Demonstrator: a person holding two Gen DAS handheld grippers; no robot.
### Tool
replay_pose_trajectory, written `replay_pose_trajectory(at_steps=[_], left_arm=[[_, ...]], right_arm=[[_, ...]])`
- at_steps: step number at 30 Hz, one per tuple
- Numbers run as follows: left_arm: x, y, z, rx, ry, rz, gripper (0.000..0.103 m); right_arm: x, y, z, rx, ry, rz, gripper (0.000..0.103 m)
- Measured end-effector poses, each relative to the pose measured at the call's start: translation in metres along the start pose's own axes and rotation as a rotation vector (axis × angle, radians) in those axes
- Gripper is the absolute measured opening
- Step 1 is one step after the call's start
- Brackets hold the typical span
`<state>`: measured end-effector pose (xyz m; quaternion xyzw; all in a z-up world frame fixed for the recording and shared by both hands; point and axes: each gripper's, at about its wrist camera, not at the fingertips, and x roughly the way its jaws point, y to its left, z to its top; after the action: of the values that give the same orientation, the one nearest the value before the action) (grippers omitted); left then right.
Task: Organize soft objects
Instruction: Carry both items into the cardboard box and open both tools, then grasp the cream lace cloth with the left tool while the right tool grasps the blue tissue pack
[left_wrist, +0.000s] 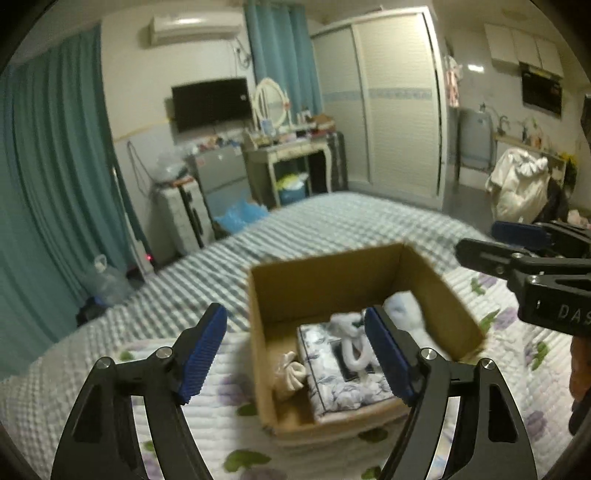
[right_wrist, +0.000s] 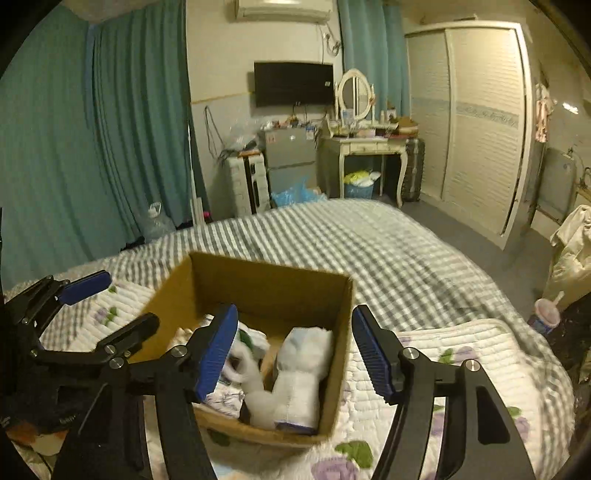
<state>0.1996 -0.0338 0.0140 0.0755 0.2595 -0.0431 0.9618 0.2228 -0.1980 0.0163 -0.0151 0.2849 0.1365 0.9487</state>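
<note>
Both tongs were held wide and empty above the near edge of the box (left_wrist: 325, 280): left tongs (left_wrist: 295, 354) toward its left side, right tongs (right_wrist: 293, 354) toward its right. Soft items (right_wrist: 295, 373) were seen inside, lying front-to-back just ahead; the right tongs were judged nearer.

left tool (left_wrist: 295, 347) spread, right tool (right_wrist: 293, 349) spread
</note>
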Motion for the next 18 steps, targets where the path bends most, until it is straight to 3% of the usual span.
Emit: replay_pose_trajectory(at_steps=[3, 4, 8, 14, 18], left_arm=[[-0.05, 0.01, 0.013, -0.016, -0.079, 0.006, 0.08], [-0.068, 0.013, 0.017, -0.02, -0.104, 0.01, 0.091], [-0.14, 0.024, 0.019, -0.04, -0.22, 0.048, 0.096], [-0.181, 0.036, -0.012, -0.05, -0.213, 0.1, 0.096], [-0.168, 0.036, -0.048, -0.066, -0.16, 0.1, 0.096]], right_arm=[[-0.05, 0.008, 0.008, -0.014, -0.049, -0.013, 0.073], [-0.064, 0.011, 0.011, -0.02, -0.061, -0.02, 0.077], [-0.133, 0.031, 0.015, -0.063, -0.119, -0.063, 0.099], [-0.183, 0.054, -0.021, -0.045, -0.142, -0.045, 0.103], [-0.176, 0.059, -0.059, -0.02, -0.11, -0.037, 0.103]])
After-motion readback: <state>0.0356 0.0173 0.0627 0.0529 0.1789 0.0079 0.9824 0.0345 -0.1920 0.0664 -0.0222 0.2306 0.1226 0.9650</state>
